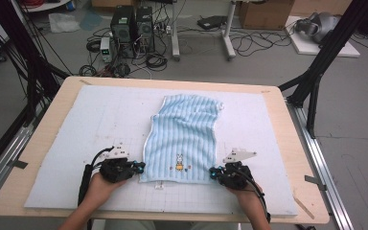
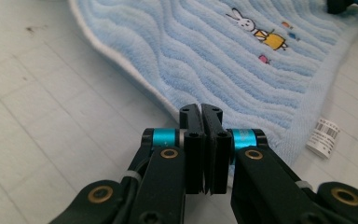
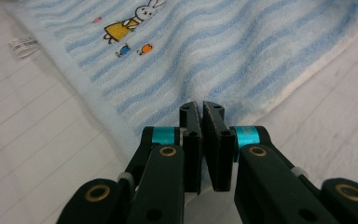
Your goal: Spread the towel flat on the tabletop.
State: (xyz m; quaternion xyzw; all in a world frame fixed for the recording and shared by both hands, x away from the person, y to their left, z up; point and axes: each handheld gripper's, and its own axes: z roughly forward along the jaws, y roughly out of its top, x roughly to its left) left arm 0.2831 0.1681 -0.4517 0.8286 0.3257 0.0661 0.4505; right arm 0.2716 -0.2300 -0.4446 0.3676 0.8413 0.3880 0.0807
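A light-blue striped towel (image 1: 182,134) with a small rabbit picture (image 1: 179,163) lies lengthwise on the white mat, its far end rumpled. My left gripper (image 1: 141,166) is at the towel's near left corner. In the left gripper view its jaws (image 2: 200,108) are pressed together over the white edge of the towel (image 2: 214,56), the corner hidden under them. My right gripper (image 1: 212,172) is at the near right corner. Its jaws (image 3: 201,106) are likewise shut over the edge of the towel (image 3: 223,51). Both grippers lie low on the mat, pointing inward.
The white gridded mat (image 1: 76,143) covers most of the wooden table (image 1: 43,139). A white barcode label (image 1: 159,186) sticks out from the towel's near hem. On the floor beyond the table are computer towers (image 1: 132,26), cables and black frame legs.
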